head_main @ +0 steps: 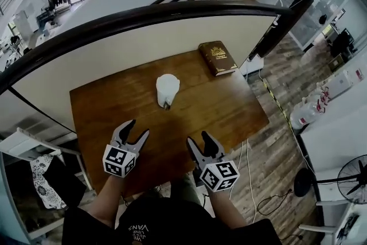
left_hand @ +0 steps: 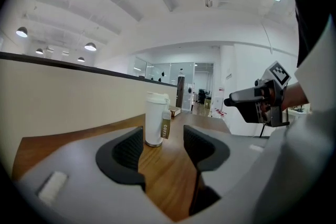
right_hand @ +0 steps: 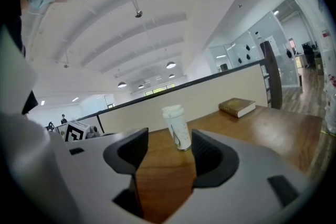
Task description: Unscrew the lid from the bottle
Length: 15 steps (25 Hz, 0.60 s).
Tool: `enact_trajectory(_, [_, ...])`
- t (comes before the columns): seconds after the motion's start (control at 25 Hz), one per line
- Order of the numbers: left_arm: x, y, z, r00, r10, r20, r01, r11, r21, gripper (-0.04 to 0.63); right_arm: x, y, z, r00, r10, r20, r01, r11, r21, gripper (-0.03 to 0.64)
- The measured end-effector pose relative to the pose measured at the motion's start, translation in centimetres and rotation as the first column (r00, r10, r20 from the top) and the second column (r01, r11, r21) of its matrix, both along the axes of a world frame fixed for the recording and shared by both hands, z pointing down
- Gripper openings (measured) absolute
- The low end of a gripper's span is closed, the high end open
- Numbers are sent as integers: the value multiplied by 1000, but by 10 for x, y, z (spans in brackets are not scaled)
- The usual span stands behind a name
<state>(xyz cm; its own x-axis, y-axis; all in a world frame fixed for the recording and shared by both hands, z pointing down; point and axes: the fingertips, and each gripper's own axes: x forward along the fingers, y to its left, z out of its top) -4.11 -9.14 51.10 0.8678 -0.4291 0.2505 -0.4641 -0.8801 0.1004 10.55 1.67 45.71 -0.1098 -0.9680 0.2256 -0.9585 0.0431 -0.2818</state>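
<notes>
White bottle (head_main: 167,92) upright mid-desk (head_main: 229,109), lid (head_main: 168,82) on. Jaws apart, nothing gripped: left tool (head_main: 139,128), right tool (head_main: 198,138), both near front edge, apart from bottle. Book (head_main: 217,58) far corner.

Bottle look: the bottle (head_main: 167,90) (left_hand: 153,120) (right_hand: 178,128) is tall and white, a little narrower toward the bottom, with a thin metal-coloured ring at its base.
Bottle pose: it stands upright.
Bottle place: on the brown wooden table (head_main: 229,112), about the middle of the top, with bare wood all around it.
Lid look: the lid (head_main: 168,83) (left_hand: 156,98) (right_hand: 172,110) is white like the body and a little wider than the body.
Lid state: it sits on top of the bottle, not taken off.
Tag: a small tan tag (left_hand: 166,124) with dark letters hangs against the lower side of the bottle.
</notes>
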Motion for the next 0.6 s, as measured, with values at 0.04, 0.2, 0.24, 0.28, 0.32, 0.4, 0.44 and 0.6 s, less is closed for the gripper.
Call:
enact_trajectory(0.04, [4,-7,4,1000,-5,5,5,1000,4,227,4,-6,3,1000,-6,0,6,1000,-6,227])
enact_trajectory(0.2, [23,-34,18,999,-34,35,33,999,27,227,18,-33,12,999,-48,0,48,999,-26,227])
enact_trajectory(0.24, [28,-40,22,998,-44,44,42,999,30,227,22,-39,14,998,-61,0,61,998,-31,227])
enact_trajectory(0.28, [34,-46,27,997,-52,54,50,998,29,227,26,-45,15,997,-73,1,73,997,-36,227])
enact_trajectory(0.32, [39,-51,32,996,-59,63,57,998,24,227,31,-51,17,996,-85,2,85,996,-42,227])
enact_trajectory(0.4, [49,-60,41,994,-74,79,73,997,21,227,39,-62,20,994,-108,2,108,993,-53,227])
enact_trajectory(0.44, [53,-65,45,993,-85,87,83,996,23,227,42,-68,22,993,-120,1,120,991,-57,227])
enact_trajectory(0.6, [69,-83,52,989,-110,95,108,994,28,228,51,-91,29,986,-168,7,168,983,-74,227])
